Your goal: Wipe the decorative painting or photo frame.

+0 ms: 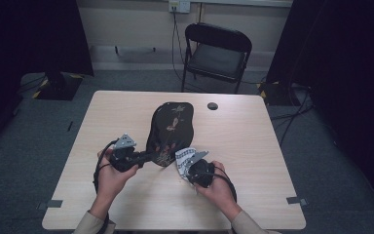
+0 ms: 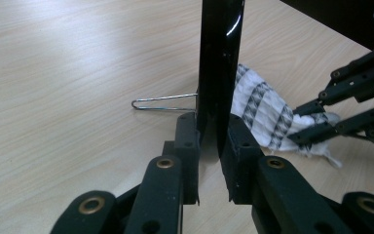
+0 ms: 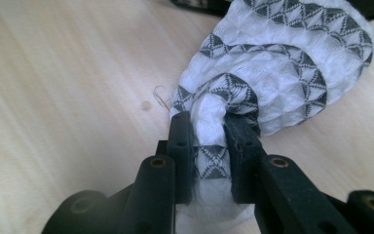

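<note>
Left gripper [image 1: 137,157] fingers [image 2: 187,141] clamped on the rim of the black lacquered tray [image 1: 170,129], tilting it up off the table [image 1: 253,146] to expose its face. Right gripper [image 1: 191,163] pinching a bunched patterned cloth [image 3: 272,73] just beside, likely for wiping.

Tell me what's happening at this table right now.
A person works with a gripper in each hand. The left gripper is clamped on the edge of a glossy black decorated tray, holding it up on edge on the wooden table. The right gripper pinches a white patterned cloth right beside the tray.
</note>
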`<state>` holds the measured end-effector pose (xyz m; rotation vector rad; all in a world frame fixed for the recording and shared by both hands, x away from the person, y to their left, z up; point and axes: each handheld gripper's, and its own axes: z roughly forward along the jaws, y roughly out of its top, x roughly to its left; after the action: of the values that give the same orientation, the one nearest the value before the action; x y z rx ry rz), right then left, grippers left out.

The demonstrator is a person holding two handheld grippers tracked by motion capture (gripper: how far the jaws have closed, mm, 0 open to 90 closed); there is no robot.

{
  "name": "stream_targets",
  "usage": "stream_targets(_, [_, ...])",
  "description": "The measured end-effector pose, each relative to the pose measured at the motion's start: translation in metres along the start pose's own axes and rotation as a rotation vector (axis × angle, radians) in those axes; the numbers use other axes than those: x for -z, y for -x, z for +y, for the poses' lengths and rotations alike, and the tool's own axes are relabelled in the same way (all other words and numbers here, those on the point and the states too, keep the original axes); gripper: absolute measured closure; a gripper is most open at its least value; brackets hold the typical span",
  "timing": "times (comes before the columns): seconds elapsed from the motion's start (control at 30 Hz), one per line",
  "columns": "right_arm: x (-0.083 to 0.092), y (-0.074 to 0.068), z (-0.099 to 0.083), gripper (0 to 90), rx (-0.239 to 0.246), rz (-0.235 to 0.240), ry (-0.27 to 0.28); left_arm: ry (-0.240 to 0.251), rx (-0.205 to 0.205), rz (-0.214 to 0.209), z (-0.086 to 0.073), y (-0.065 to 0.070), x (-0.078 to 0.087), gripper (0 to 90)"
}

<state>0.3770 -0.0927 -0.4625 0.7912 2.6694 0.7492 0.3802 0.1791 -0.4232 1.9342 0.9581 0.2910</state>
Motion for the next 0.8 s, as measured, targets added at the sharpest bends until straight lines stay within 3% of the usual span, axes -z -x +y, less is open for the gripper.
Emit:
stream_targets(0.4, [0.003, -0.016, -0.006, 75.1, 0.055, 0.073, 0.022, 0.004, -0.002, 0.015, 0.0, 0.0, -0.001, 78.4])
stream_targets(0.6, [0.008, -0.014, -0.016, 74.6, 0.066, 0.102, 0.023, 0.012, -0.002, 0.026, 0.0, 0.001, -0.003, 78.2])
stream_targets(0.8, [0.017, -0.004, -0.031, 74.3, 0.038, 0.09, 0.022, 0.008, -0.002, 0.032, 0.0, 0.002, -0.003, 77.6])
